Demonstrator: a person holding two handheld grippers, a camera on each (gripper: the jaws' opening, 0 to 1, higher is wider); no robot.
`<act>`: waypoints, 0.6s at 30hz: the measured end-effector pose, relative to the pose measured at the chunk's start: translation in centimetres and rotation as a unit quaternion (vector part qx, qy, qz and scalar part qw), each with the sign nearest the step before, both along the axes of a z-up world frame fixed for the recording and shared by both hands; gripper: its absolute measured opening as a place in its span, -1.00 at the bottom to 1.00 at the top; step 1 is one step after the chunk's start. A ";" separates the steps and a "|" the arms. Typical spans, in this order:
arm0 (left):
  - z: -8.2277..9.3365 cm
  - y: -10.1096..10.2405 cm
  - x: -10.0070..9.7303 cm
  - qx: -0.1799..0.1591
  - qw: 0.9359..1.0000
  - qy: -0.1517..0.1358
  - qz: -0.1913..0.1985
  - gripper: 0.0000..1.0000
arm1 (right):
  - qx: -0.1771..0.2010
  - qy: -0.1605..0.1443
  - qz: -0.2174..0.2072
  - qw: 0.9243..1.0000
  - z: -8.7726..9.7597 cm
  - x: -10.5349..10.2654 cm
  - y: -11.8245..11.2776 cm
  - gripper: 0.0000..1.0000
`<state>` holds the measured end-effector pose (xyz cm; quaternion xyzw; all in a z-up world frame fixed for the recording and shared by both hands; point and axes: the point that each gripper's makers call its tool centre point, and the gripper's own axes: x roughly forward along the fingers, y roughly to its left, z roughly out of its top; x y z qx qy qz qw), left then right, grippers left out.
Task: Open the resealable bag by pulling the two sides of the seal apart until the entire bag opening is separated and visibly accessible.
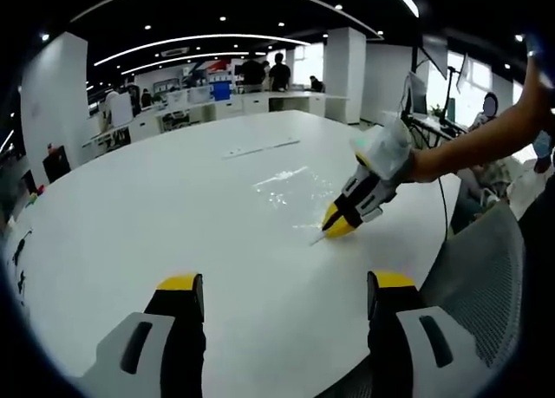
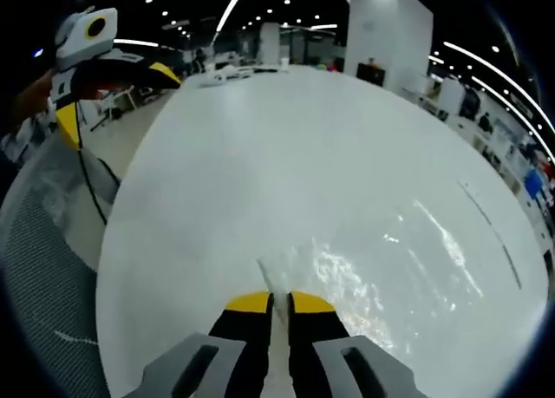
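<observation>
My right fingers (image 2: 279,301) are pinched on the near edge of the clear resealable bag (image 2: 373,268), lying flat at lower centre of the white tabletop (image 2: 286,155), while my left fingers (image 1: 286,285) hover spread and empty over bare surface near the rim.

White table (image 1: 130,233): broad bare surface around the clear bag (image 2: 381,268); mesh chair (image 2: 43,268) pressed against the near edge; desks and pillars set well apart beyond
</observation>
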<state>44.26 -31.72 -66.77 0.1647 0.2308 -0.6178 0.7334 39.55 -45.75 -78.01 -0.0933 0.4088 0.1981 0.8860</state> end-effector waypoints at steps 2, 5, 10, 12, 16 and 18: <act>0.0 -0.1 -0.1 0.003 1.000 -0.003 -0.005 0.50 | 0.000 -0.001 0.012 1.000 0.0 0.0 0.1 -0.96; 0.0 -0.3 -0.1 0.003 1.000 -0.004 -0.008 0.50 | -0.013 -0.005 0.037 0.999 0.2 -0.1 0.3 -0.97; -0.3 -0.4 -0.2 0.010 1.000 -0.010 -0.012 0.47 | -0.014 -0.022 0.038 0.999 0.8 0.0 0.6 -0.98; -0.3 -0.5 -0.3 0.011 1.000 -0.009 -0.015 0.44 | -0.015 -0.023 0.042 0.999 1.0 -0.1 0.7 -0.98; -0.9 -0.4 -0.4 0.029 0.999 -0.005 -0.016 0.32 | -0.015 -0.027 0.041 0.999 1.5 -0.2 0.8 -0.98; -1.1 -0.5 -0.6 0.033 0.999 -0.007 -0.022 0.28 | -0.009 -0.027 0.041 0.999 1.8 -0.3 1.0 -0.98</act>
